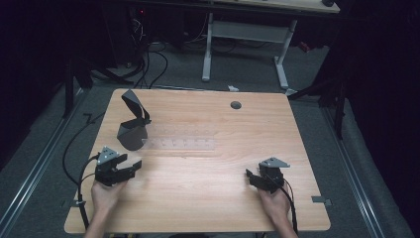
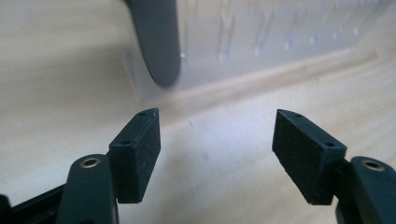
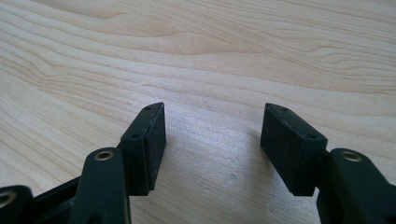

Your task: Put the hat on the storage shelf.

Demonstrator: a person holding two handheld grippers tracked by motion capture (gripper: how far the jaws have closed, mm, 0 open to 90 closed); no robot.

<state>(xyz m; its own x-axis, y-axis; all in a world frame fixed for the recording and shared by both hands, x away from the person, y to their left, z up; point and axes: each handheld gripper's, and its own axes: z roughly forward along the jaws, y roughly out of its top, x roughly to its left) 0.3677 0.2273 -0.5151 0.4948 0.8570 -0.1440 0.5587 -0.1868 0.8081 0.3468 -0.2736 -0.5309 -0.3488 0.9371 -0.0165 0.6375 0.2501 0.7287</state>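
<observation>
Left gripper (image 2: 217,154): jaws stand wide apart, nothing between the pads (image 2: 142,154), only bare wood beneath. Right gripper (image 3: 212,147): jaws likewise spread, nothing held, wood grain seen in the gap.

In the high view, the left gripper (image 1: 130,166) is held low over the near-left part of the table (image 1: 208,198), pointed toward the grey bag (image 1: 132,130), which stands just beyond it, upright, its strap raised toward the far-left corner. A clear plastic rack (image 1: 183,144) lies flat just right of the bag, near mid-table. In the left gripper view the bag's dark edge (image 2: 156,42) is seen ahead, in front of the clear rack (image 2: 261,37); bag and pads are apart, no contact.

The right gripper (image 1: 251,177) is held near the right front of the table, well apart from both items.

Step judged: approach by the left hand, grasp not yet begun. Next move judged to call for an advance of the left gripper to the bag or rack edge, jaws kept open until one pad is placed on each side, then closed. Which of the two is intended cannot be told.
</observation>
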